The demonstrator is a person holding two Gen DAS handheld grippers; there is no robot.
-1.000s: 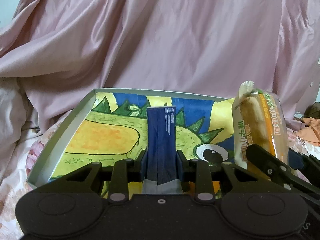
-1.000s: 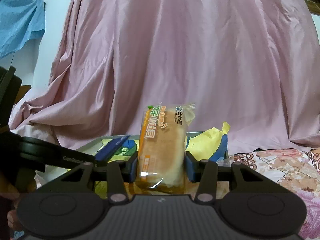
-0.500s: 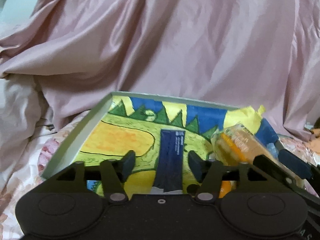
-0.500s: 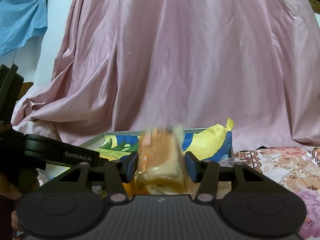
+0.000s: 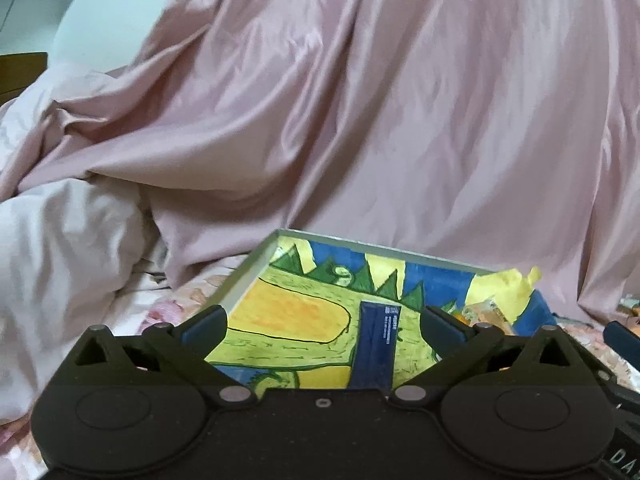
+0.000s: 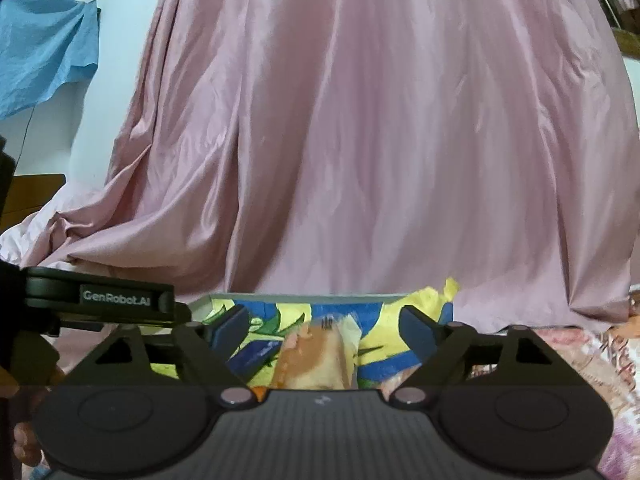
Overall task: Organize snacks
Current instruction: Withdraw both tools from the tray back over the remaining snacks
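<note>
left gripper [image 5: 322,326], black with dark blue pads, spread wide after just opening, nothing pressed between the pads. dark blue flat snack packet [image 5: 376,344] lying loose on the painted floor of the shallow grey-rimmed tray [image 5: 244,280], near the middle, pointing toward the far edge. right gripper [image 6: 324,330] likewise just opened wide, pads clear of the orange-and-clear wrapped bread snack [image 6: 316,356], which lies in the tray near its right side, just beside the blue packet [image 6: 256,354].

from the left wrist: whole green, yellow and blue drawing on the tray floor, bread snack [image 5: 484,312] only a sliver behind the right finger near the torn yellow paper [image 5: 504,292] at the far right corner. from the right wrist: bread snack front and centre, blurred, left gripper's black body [image 6: 100,300] crossing the left side.

pink satin sheet [image 5: 360,120] draped behind the tray, floral bedcover [image 6: 580,344] beneath, crumpled blue cloth [image 6: 44,56] on the wall.
</note>
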